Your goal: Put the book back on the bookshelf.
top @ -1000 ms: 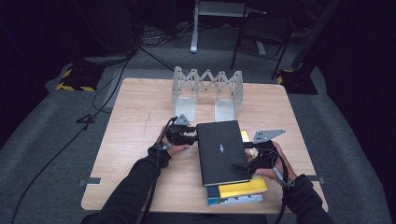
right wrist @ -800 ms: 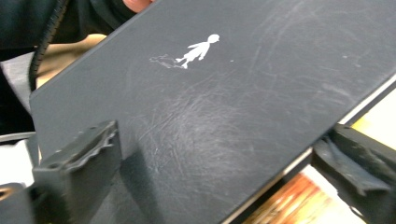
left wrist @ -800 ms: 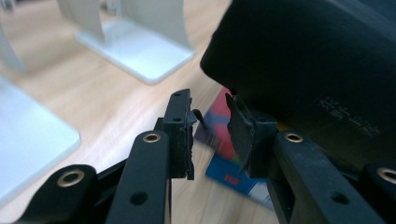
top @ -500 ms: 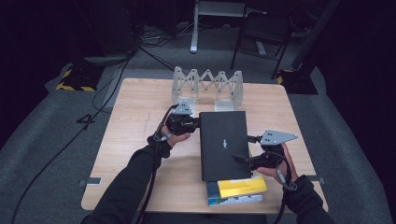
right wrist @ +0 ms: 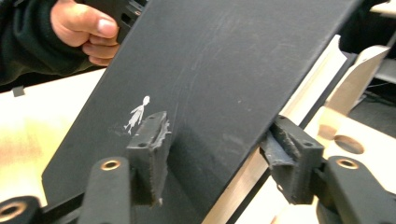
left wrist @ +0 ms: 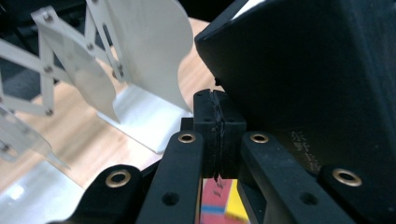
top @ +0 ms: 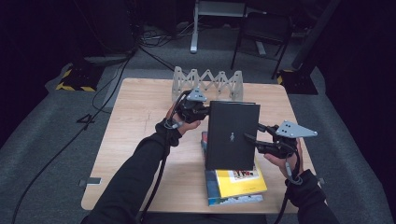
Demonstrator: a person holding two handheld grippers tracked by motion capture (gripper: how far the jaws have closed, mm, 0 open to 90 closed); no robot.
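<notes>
Books: 1 black (top: 232, 135), 2 stacked (top: 236, 184), 2 claws.

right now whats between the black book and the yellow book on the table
Nothing but air at the raised far end: in the high view the black book is tilted up off the yellow book, its near edge apparently still over the stack; contact there is unclear.

3 books are counted: 1 black book (top: 232, 135) raised, 2 stacked on the table (top: 140, 121); 1 white folding rack (top: 208, 81); 2 grippers are seen.
</notes>
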